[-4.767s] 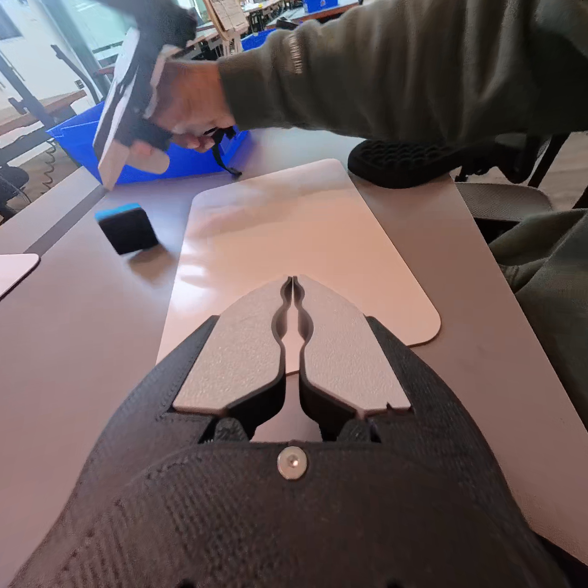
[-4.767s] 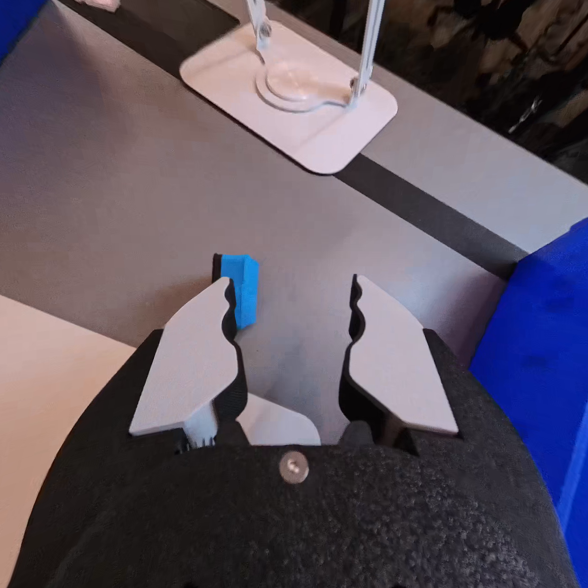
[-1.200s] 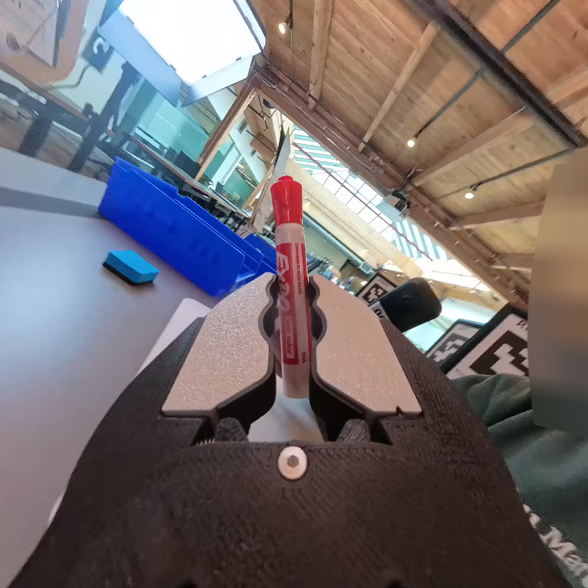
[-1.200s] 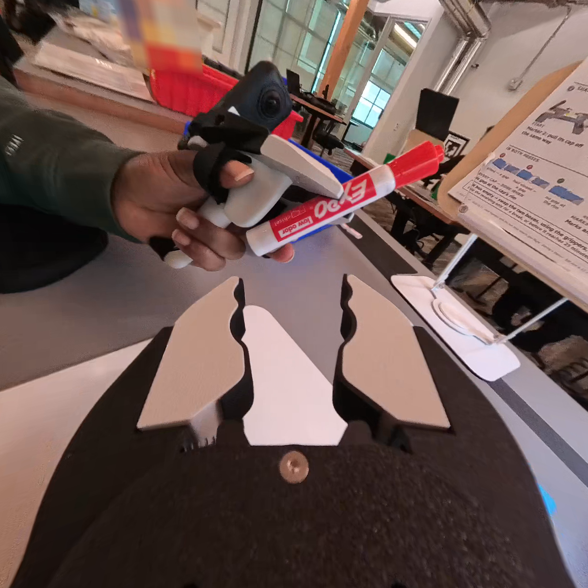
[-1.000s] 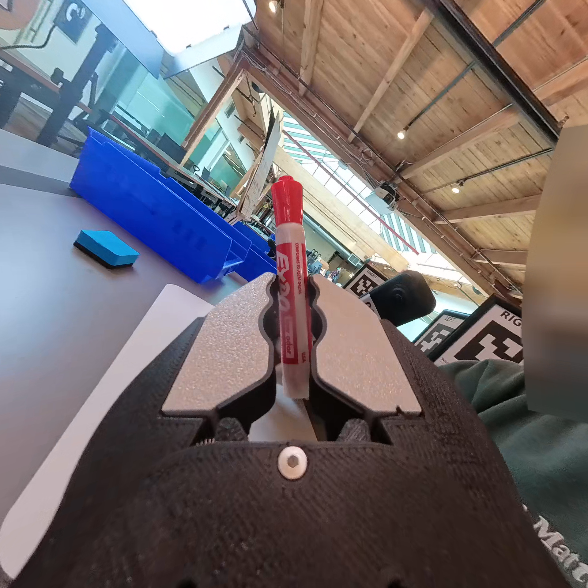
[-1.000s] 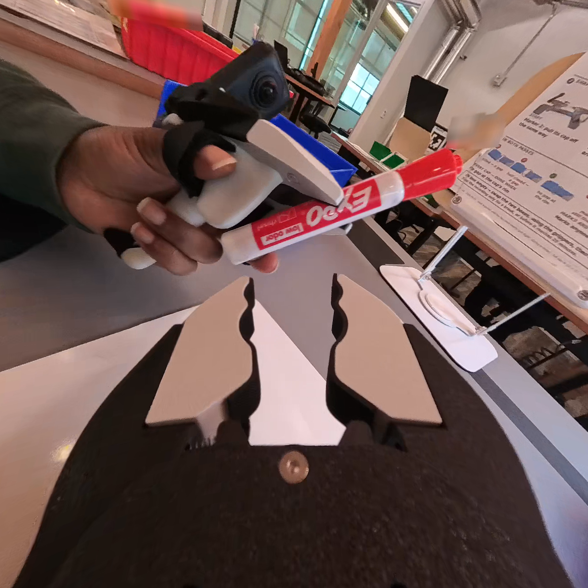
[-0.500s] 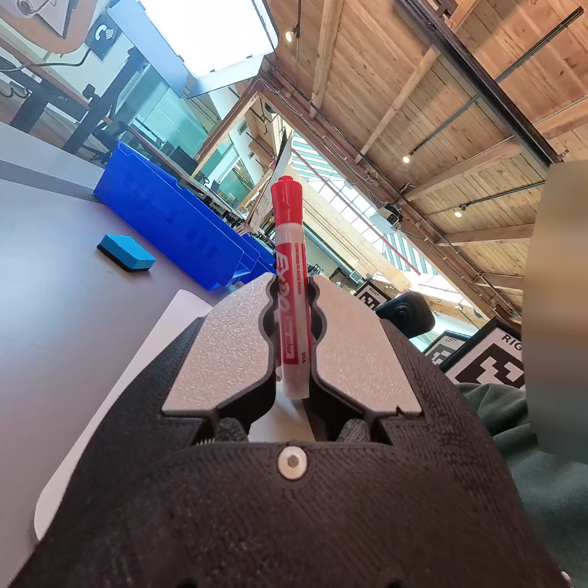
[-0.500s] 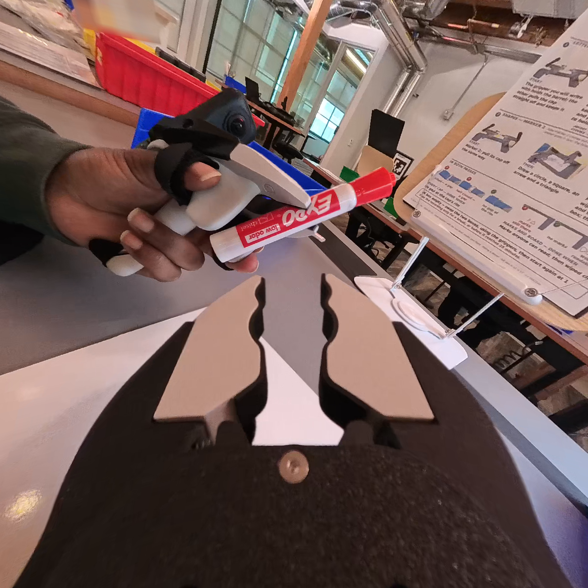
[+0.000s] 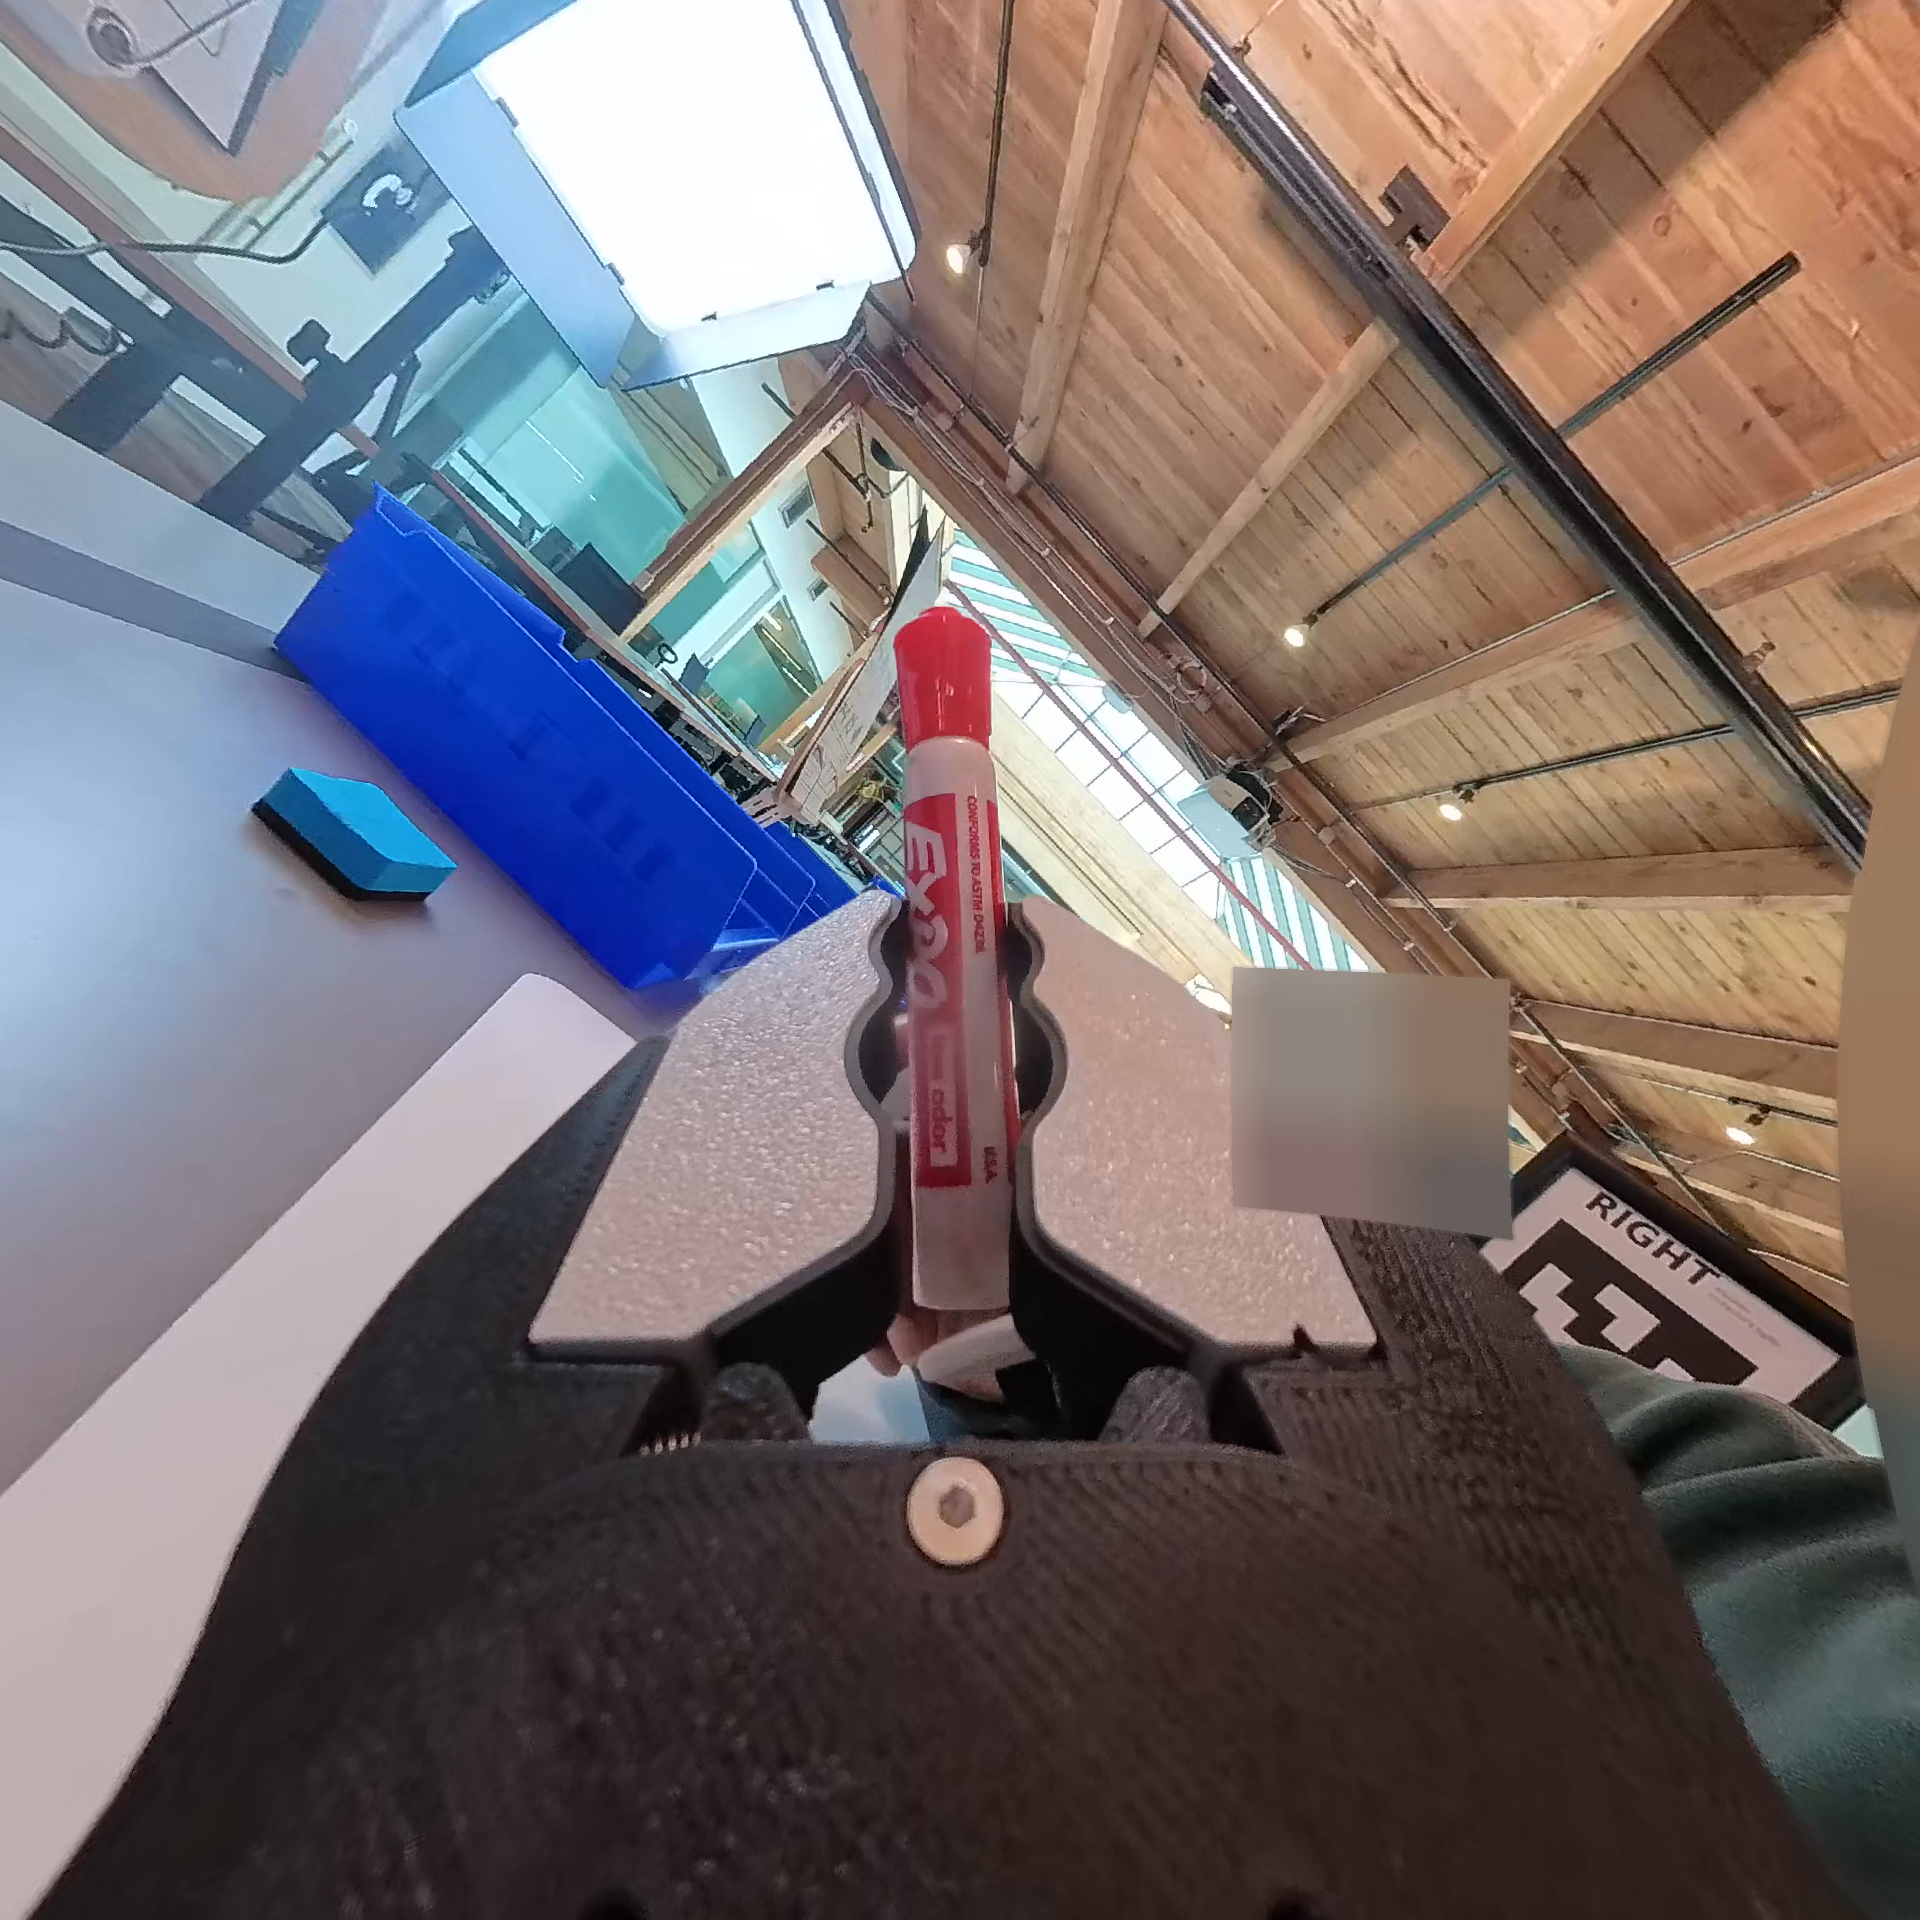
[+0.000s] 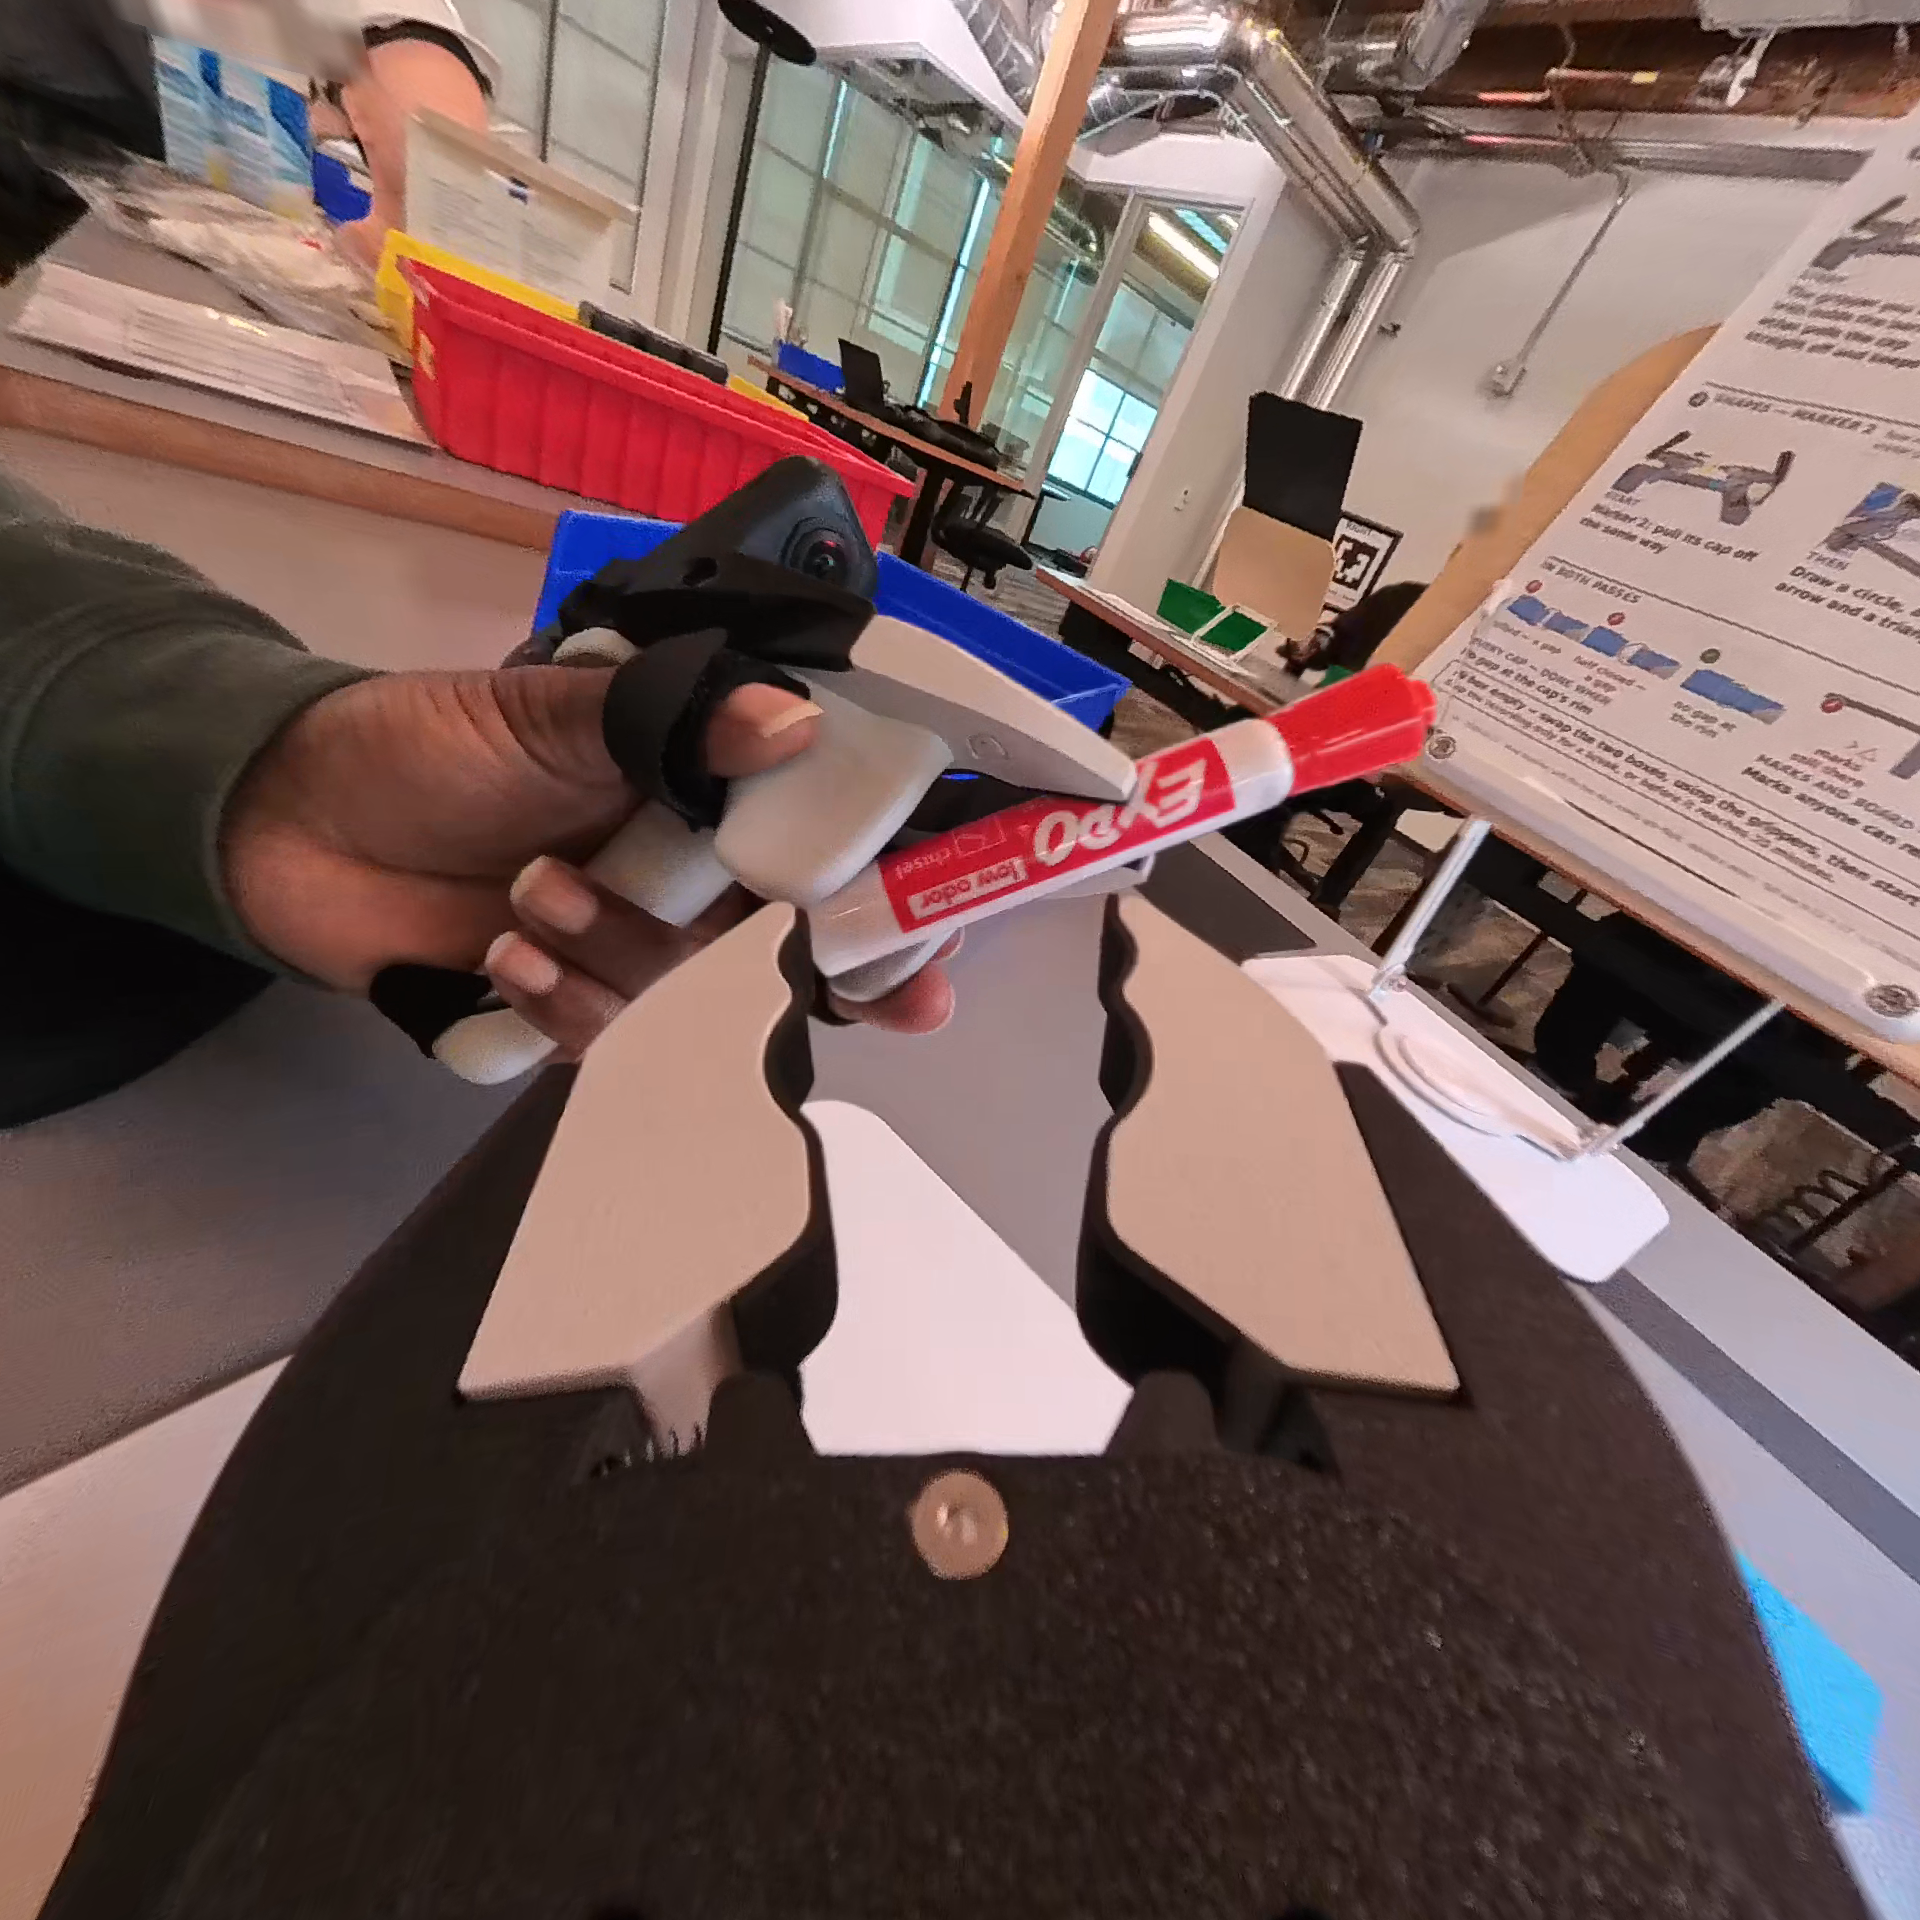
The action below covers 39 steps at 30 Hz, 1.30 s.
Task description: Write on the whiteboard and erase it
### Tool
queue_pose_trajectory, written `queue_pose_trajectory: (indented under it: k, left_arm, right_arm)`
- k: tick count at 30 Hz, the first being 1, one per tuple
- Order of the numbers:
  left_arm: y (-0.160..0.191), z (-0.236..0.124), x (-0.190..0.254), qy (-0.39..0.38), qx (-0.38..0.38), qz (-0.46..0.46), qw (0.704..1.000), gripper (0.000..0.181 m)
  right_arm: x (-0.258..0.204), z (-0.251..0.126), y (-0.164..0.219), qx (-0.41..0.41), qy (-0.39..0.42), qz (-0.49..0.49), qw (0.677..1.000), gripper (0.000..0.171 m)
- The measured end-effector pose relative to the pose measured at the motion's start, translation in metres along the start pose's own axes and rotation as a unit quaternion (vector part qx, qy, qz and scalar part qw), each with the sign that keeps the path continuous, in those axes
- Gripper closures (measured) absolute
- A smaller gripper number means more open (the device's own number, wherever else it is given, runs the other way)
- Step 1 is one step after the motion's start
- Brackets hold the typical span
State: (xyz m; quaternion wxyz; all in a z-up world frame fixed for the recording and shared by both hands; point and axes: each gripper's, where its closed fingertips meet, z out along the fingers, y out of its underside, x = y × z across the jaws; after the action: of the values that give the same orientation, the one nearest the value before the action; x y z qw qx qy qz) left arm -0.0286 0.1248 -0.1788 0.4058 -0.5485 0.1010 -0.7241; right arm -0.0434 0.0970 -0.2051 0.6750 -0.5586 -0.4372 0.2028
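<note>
My left gripper (image 9: 951, 920) is shut on a red-capped whiteboard marker (image 9: 954, 1039), which stands cap-up along its fingers. The right wrist view shows the same marker (image 10: 1039, 842) held level in the left gripper (image 10: 1132, 826) by a hand, its red cap (image 10: 1351, 727) pointing right. My right gripper (image 10: 956, 925) is open and empty just below the marker's butt end. The white whiteboard (image 9: 312, 1195) lies flat on the grey table and also shows between the right fingers (image 10: 935, 1299). A blue eraser (image 9: 353, 847) lies on the table left of the board.
A blue bin (image 9: 540, 748) stands behind the eraser. An instruction sheet on a wire stand (image 10: 1714, 675) with a white base (image 10: 1507, 1174) sits at the right. A red bin (image 10: 623, 416) is on a far table. The eraser's corner (image 10: 1808, 1683) shows at lower right. The grippers are tip to tip, or close to it. The blue eraser (image 9: 353, 847) is about 25 centimeters from both grippers' fingertips.
My right gripper narrowed its jaws, then opened them wide again and came closer under the marker. The left gripper keeps hold of the marker and has tilted a little.
</note>
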Motion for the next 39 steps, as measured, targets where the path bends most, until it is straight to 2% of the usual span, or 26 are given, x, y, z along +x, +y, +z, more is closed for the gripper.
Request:
queue_pose_trajectory:
  k: [7,10,13,16,19,25,29,33,37,39]
  left_arm:
    - [0.005,0.002,-0.001,-0.003,-0.008,-0.004,1.000,0.164]
    - [-0.004,-0.002,-0.001,-0.002,0.004,-0.004,1.000,0.164]
    - [-0.016,-0.008,-0.003,-0.002,0.020,0.000,1.000,0.164]
    - [-0.020,-0.012,-0.005,-0.009,0.021,0.005,1.000,0.164]
    - [-0.021,-0.011,-0.003,-0.002,0.026,0.001,1.000,0.164]
    - [-0.017,-0.009,0.001,0.011,0.021,-0.010,1.000,0.164]
    - [0.012,0.002,0.013,0.037,-0.022,-0.038,0.998,0.164]
    - [0.026,0.006,0.019,0.053,-0.049,-0.052,0.996,0.163]
    - [0.031,0.005,0.018,0.063,-0.078,-0.048,0.994,0.163]
    - [0.026,0.002,0.014,0.059,-0.091,-0.015,0.994,0.157]
  right_arm:
    - [-0.001,0.004,0.007,-0.025,0.017,-0.025,0.999,0.114]
    - [0.003,0.001,0.004,-0.021,0.027,-0.062,0.997,0.116]
    - [0.018,-0.007,0.005,-0.023,0.050,-0.072,0.996,0.116]
    - [0.044,-0.017,0.007,-0.020,0.092,-0.057,0.994,0.126]
    - [0.057,-0.022,0.006,-0.014,0.102,-0.040,0.994,0.125]
    - [0.025,-0.016,0.004,-0.003,0.050,-0.078,0.996,0.118]
    - [0.020,-0.006,-0.002,0.001,0.048,-0.078,0.996,0.117]
    - [0.022,-0.012,-0.008,0.017,0.066,-0.112,0.991,0.150]
    - [0.021,-0.017,-0.006,0.006,0.032,-0.093,0.995,0.151]
    - [0.023,-0.020,-0.007,0.002,0.018,-0.066,0.998,0.151]
